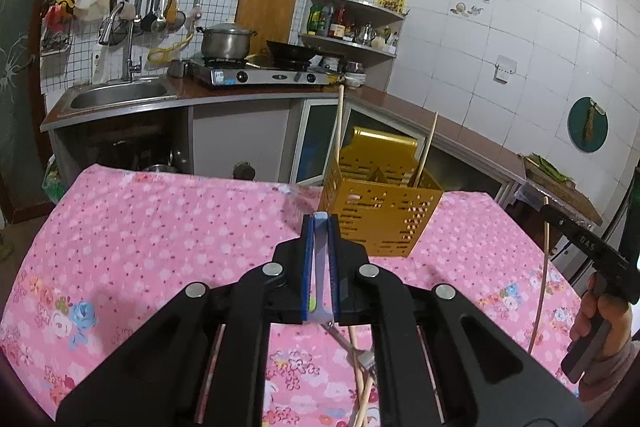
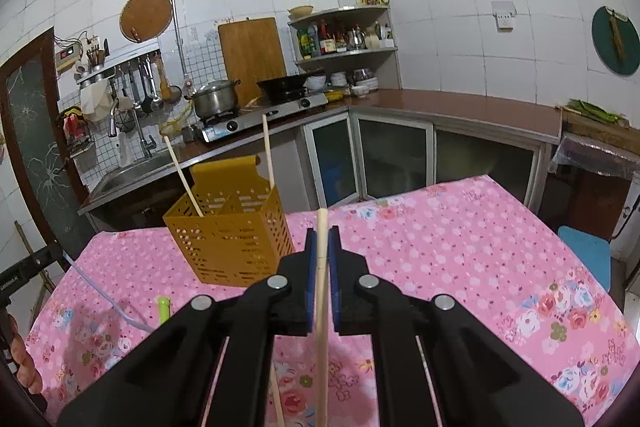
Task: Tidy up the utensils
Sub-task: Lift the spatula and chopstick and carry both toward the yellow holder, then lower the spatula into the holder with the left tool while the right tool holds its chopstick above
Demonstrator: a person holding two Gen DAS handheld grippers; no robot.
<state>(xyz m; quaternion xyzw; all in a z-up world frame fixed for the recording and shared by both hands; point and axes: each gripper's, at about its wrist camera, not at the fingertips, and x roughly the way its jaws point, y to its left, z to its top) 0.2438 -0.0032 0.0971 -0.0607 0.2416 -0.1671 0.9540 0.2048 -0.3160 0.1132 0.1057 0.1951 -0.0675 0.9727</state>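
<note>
The left claw (image 1: 320, 223) points at the yellow basket (image 1: 380, 211), pinching a pale handle (image 1: 321, 267). The right claw (image 2: 322, 235) pinches a chopstick (image 2: 322, 307) above the pink surface (image 2: 460, 247).

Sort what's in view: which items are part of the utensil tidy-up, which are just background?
Job:
left hand-held gripper, shut on a pale blue utensil
right hand-held gripper, shut on a chopstick
yellow utensil holder, two chopsticks already inside
loose chopsticks on the tablecloth

Background:
pot
wok
cutting board
sink
</note>
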